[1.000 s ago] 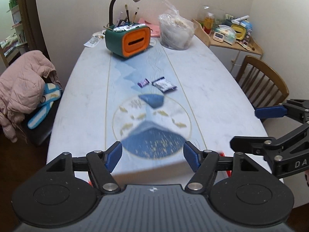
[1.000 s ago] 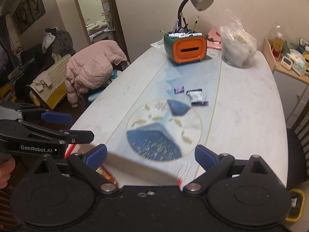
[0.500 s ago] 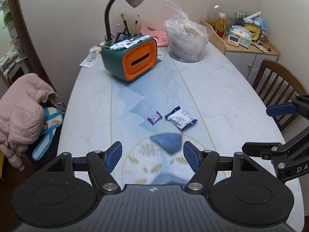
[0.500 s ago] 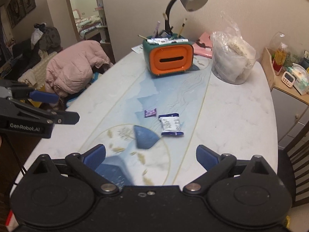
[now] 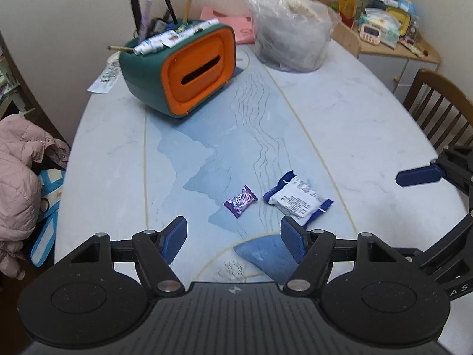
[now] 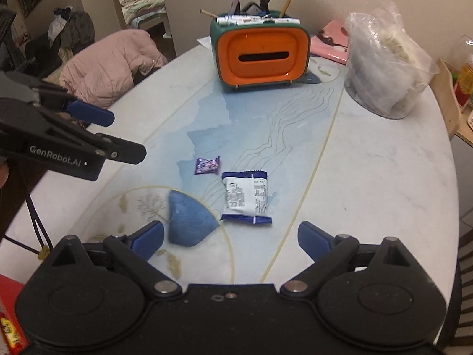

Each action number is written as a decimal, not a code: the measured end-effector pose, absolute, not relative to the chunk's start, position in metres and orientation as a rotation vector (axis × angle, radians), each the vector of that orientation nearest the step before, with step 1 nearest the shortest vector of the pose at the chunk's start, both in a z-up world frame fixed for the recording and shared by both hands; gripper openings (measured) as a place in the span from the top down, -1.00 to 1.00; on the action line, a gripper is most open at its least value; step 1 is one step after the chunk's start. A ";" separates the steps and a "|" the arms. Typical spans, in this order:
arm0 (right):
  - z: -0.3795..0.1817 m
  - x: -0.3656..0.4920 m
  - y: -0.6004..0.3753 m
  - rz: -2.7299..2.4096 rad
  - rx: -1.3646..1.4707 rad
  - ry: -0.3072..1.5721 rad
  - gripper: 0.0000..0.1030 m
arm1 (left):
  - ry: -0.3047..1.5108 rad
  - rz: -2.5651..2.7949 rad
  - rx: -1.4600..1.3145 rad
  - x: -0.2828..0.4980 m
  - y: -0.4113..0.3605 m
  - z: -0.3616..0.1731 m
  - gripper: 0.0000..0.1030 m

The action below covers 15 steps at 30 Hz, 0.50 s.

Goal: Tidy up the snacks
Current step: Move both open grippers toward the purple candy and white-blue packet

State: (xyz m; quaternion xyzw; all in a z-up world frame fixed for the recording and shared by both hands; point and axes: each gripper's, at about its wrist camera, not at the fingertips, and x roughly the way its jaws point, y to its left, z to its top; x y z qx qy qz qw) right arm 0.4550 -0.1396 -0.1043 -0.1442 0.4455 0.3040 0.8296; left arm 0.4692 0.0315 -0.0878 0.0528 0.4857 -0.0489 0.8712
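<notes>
1. My left gripper (image 5: 233, 235) and right gripper (image 6: 230, 238) both hang open and empty above the table (image 5: 369, 136).
2. The purple candy (image 5: 240, 201) and the white snack packet (image 6: 244, 197) lie mid-table, side by side.
3. I judge nothing organized yet; both remain.

- On the desk (image 5: 369, 124) we see the small candy (image 5: 240, 200) just left of the snack packet (image 5: 297, 198), apart.
- Behind them stands the tissue box (image 5: 189, 71); the plastic bag (image 5: 291, 34) sits to its right.
- A jacket (image 5: 20, 177) lies off the desk's left edge.
</notes>
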 end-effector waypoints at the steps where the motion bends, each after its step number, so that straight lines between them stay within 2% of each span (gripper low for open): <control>1: -0.110 0.460 -0.138 0.650 -0.313 0.945 -0.86 | 1.019 -0.105 0.121 0.474 0.031 -0.093 -0.35; 15: -0.176 0.509 -0.112 0.700 -0.370 0.956 -0.71 | 1.061 -0.162 0.275 0.519 0.013 -0.160 -0.35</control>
